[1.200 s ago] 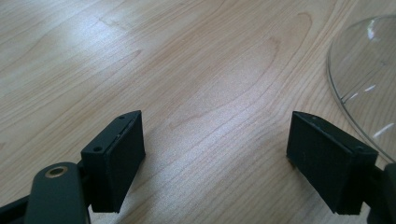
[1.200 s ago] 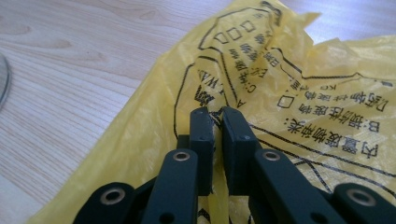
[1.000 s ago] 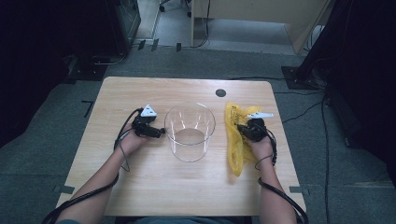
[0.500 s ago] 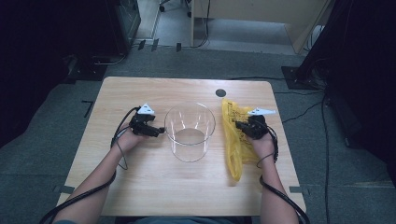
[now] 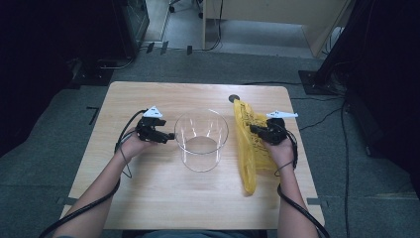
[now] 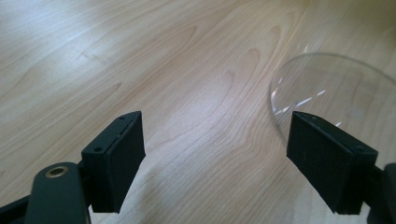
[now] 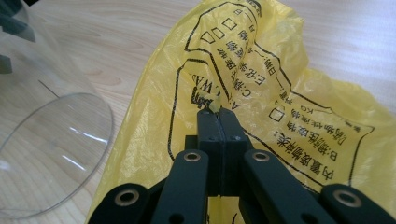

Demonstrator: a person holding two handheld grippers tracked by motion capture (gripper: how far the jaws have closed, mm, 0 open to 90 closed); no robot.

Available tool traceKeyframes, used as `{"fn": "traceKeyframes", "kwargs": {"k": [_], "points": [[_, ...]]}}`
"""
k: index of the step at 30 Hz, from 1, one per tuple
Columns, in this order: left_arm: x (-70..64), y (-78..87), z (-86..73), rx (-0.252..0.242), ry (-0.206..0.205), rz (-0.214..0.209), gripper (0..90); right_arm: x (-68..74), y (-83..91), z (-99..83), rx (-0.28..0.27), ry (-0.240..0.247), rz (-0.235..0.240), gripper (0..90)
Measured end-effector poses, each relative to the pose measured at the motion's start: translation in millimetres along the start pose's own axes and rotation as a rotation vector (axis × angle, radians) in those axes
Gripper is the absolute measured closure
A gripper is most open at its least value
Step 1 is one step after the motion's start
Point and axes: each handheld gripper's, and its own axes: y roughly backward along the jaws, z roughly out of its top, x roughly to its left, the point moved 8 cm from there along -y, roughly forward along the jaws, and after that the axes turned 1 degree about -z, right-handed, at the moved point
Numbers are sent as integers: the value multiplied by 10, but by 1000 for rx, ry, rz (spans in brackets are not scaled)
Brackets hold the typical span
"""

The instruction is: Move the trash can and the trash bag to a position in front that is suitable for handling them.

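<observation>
A clear glass beaker [image 5: 201, 140] stands upright at the middle of the wooden table [image 5: 148, 198]. A yellow plastic bag [image 5: 250, 148] with black print lies on the table to its right. My right gripper [image 5: 255, 130] is shut on a pinch of the yellow bag [image 7: 261, 88], the jaws [image 7: 218, 120] pressed together on a fold. My left gripper [image 5: 171, 136] hovers just left of the beaker, open, with bare wood between its jaws [image 6: 215, 149]. The beaker's base [image 6: 336, 93] shows beside the right jaw. The beaker wall [image 7: 46, 140] curves at the left of the right gripper view.
A small dark round hole [image 5: 234, 98] sits in the table near its far edge. Dark cabinets and cables stand on the grey floor [image 5: 237, 64] beyond the table. Bare wood lies in front of the beaker and at the far left.
The right gripper has lifted and pulled part of the yellow bag, which has shifted and bunched. The left gripper has edged closer to the beaker's side.
</observation>
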Motion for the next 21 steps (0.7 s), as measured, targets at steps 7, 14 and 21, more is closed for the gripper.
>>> {"fn": "traceKeyframes", "kwargs": {"k": [7, 14, 21], "points": [[-9, 84, 80, -15, 22, -13, 188, 100, 44, 78, -9, 26, 27, 900], [-68, 159, 156, -21, 12, -27, 188, 166, 127, 178, -31, 30, 49, 900], [-117, 208, 203, -19, 17, -45, 188, 230, 217, 228, -34, 39, 64, 900]]}}
